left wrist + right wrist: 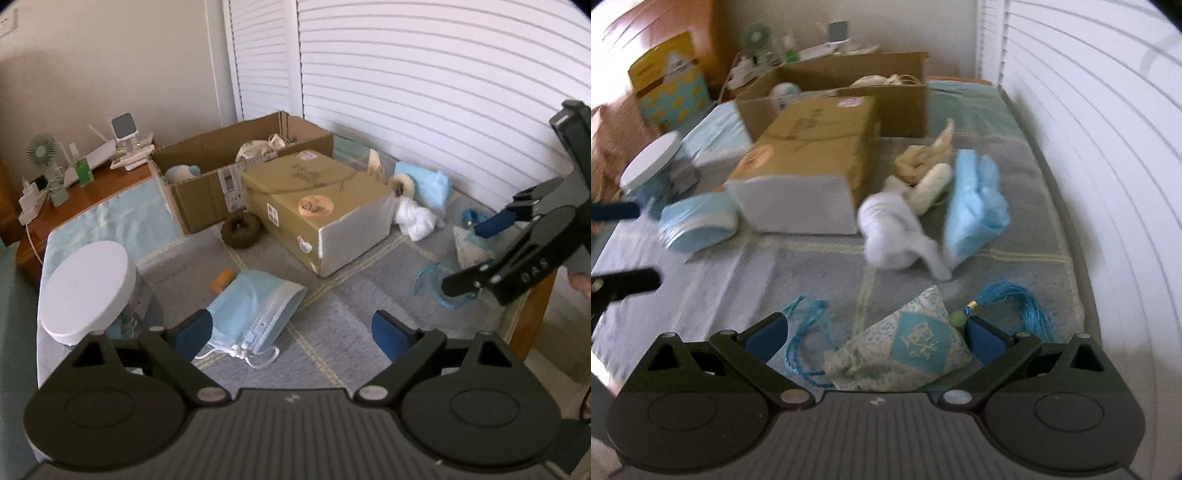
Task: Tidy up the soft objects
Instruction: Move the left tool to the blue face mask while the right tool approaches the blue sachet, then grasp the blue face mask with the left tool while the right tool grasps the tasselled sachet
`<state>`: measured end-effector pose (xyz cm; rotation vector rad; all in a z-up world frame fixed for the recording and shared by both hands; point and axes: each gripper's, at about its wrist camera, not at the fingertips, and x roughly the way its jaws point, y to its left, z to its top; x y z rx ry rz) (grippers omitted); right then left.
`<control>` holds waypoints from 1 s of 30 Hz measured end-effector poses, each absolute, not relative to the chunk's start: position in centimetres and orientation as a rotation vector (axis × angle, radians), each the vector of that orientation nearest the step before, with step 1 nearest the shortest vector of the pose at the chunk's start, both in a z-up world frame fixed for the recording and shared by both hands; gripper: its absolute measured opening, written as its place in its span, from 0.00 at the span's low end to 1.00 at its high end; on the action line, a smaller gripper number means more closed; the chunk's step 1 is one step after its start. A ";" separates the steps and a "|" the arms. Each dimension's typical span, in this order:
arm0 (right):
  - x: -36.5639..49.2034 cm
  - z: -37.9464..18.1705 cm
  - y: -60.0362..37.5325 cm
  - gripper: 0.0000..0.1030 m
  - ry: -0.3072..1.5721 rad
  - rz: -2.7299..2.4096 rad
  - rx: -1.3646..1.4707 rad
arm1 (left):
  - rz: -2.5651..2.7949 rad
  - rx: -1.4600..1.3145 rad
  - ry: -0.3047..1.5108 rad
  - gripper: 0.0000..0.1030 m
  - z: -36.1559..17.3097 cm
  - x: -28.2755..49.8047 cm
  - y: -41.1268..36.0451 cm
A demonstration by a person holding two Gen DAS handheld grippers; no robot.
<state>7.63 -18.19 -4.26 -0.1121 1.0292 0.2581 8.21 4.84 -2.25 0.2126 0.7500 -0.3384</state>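
Standing by the table [332, 354], which wears a soft grey woven cloth with pale stripes. Far left sits a round container with a flat white lid [86, 288]. Next to it a floppy stack of light blue face masks [255, 310], pleated, ear loops dangling, lying just ahead of the left tool [291, 334], whose blue pads stand wide apart with nothing between them. Behind is a boxy gold carton [314, 199] with stickers, then an open brown cardboard box [207, 166], corrugated, with a few bits inside. Further right a fluffy white bundle [897, 232] and a crinkly blue plastic pack [975, 206].

The right tool [877, 334] is spread open too, straddling a puffy patterned sachet [905, 350] with a shiny turquoise tassel [1015, 299] and cord; its pads don't seem to press it.

Only the left camera catches the brown doughnut-shaped thing [242, 230] by the carton; only the right one shows the cream rolled cloth [932, 181]
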 end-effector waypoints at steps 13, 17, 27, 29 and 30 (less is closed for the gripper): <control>7.2 -5.0 -17.3 1.00 1.014 0.265 -0.239 | -0.353 0.331 0.800 0.71 -4.0 12.6 5.4; 7.1 -5.0 -17.3 1.00 1.010 0.267 -0.239 | -0.374 0.331 0.847 0.69 -4.7 13.7 5.4; 7.0 -5.0 -17.3 1.00 1.000 0.268 -0.240 | -0.445 0.335 0.910 0.65 -4.8 13.6 5.1; 7.0 -5.0 -17.3 1.00 0.996 0.268 -0.240 | -0.442 0.337 0.917 0.65 -4.7 14.1 5.2; 6.9 -5.0 -17.3 1.00 0.994 0.268 -0.239 | -0.443 0.342 0.921 0.65 -4.8 14.3 5.1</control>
